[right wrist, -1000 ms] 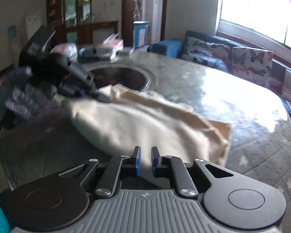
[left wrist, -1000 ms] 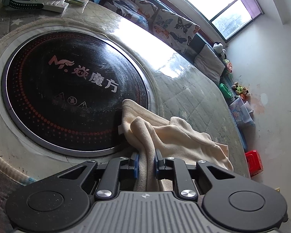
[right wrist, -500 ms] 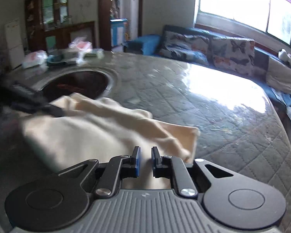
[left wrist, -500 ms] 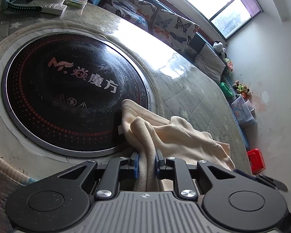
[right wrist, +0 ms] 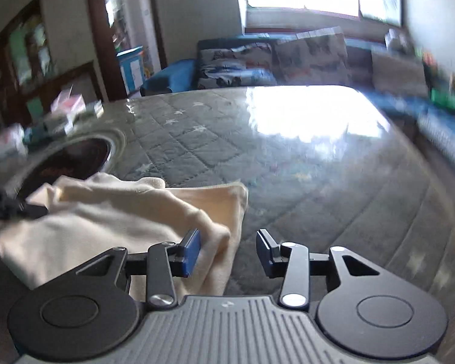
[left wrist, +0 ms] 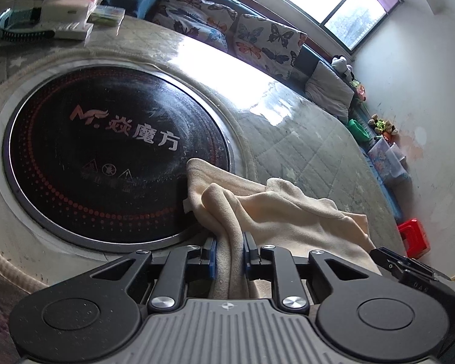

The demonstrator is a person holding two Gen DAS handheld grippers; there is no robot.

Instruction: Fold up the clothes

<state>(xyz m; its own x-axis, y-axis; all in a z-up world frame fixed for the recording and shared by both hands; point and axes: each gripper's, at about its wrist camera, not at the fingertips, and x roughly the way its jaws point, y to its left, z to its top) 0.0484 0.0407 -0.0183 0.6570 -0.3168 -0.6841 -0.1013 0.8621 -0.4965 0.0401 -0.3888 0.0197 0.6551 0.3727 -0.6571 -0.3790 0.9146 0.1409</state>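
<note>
since half a second ago the right gripper [right wrist: 229, 250] has been opened wide and swung to the right, so that more of the table [right wrist: 303, 182] and less of the cloth [right wrist: 112, 212] is seen in its view; the left view is almost unchanged, though the right gripper's black body is now seen further in at its lower right edge

a bunched fold of the cream cloth [left wrist: 276, 209] is held tight between the blue pads of the left gripper [left wrist: 230, 253], which are drawn narrow on it

the cloth is spread loosely on the quilted table, one corner lying over the rim of the black round plate [left wrist: 106, 151]

a cloth edge is touched by the right gripper's left pad [right wrist: 191, 251], nothing being clamped between its fingers

boxes [left wrist: 66, 15] are seen at the far table edge, beyond the plate
</note>
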